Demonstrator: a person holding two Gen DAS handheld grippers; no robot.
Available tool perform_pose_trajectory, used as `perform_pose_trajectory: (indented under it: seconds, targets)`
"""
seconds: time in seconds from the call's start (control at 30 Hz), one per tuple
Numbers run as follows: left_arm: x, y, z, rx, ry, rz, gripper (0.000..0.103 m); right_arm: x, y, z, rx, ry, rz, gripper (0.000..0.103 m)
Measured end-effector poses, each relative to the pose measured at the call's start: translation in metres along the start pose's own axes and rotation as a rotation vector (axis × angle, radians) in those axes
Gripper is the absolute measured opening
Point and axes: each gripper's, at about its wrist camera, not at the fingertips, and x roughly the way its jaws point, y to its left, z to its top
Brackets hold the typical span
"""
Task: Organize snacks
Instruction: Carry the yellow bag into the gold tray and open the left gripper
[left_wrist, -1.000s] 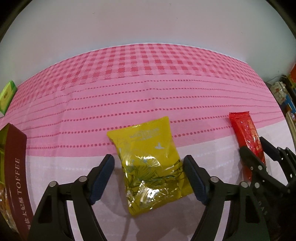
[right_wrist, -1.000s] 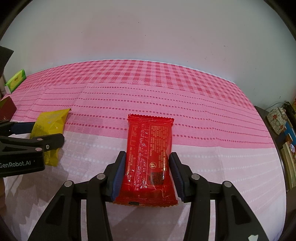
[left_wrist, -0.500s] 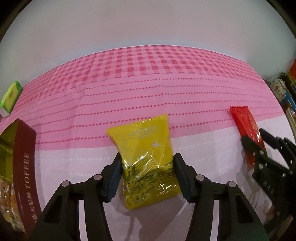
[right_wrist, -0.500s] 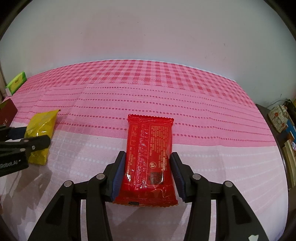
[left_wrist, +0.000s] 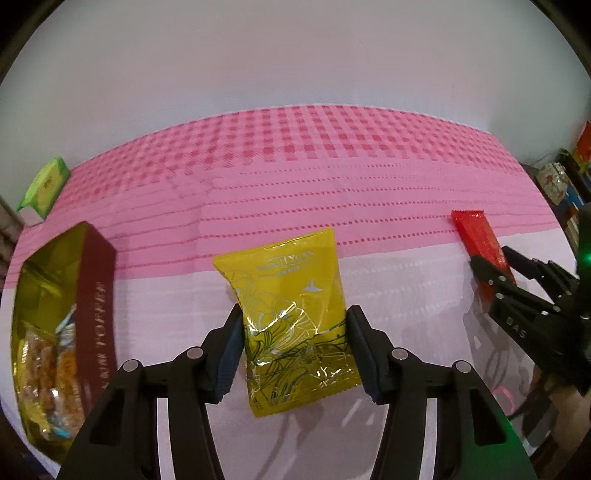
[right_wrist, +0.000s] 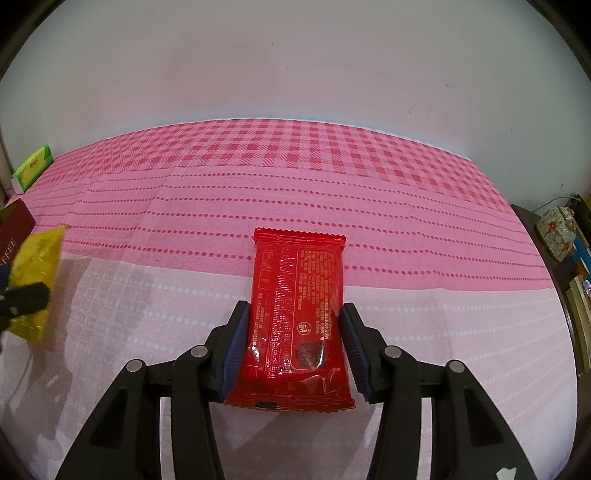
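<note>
My left gripper (left_wrist: 293, 349) is shut on a yellow snack packet (left_wrist: 291, 321), its pads pressing both long sides, and holds it above the pink cloth. My right gripper (right_wrist: 293, 345) is shut on a red snack packet (right_wrist: 297, 314) in the same way. In the left wrist view the red packet (left_wrist: 480, 240) and the right gripper (left_wrist: 498, 284) show at the right. In the right wrist view the yellow packet (right_wrist: 35, 273) shows at the far left edge. A brown and gold toffee box (left_wrist: 62, 310) with wrapped sweets inside stands open at the left.
A pink checked and dotted tablecloth (right_wrist: 295, 184) covers the table up to a white wall. A green and white small box (left_wrist: 44, 188) lies at the far left back corner. Shelves with books and a patterned tin (right_wrist: 557, 232) stand off the table's right edge.
My left gripper closed from wide open onto the yellow packet and lifted it, moving left so the toffee box came further into view. My right gripper stayed shut on the red packet.
</note>
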Motion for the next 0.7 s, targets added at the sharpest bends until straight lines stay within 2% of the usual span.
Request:
perform_pose_trajectory:
  seconds: [0.37,0.57,0.7]
  targets:
    - [-0.054,0.039,-0.006,0.003,-0.036,0.013,0.055,0.000,-0.002,0.000,0.006,0.001,0.006,0.046]
    - [-0.084,0.086,-0.010,-0.012,-0.064,0.084,0.055,0.000,-0.002,0.000,0.009,0.002,0.009,0.046]
    - [-0.099,0.134,-0.017,-0.061,-0.061,0.148,0.055,0.000,-0.002,0.000,0.008,0.002,0.008,0.046]
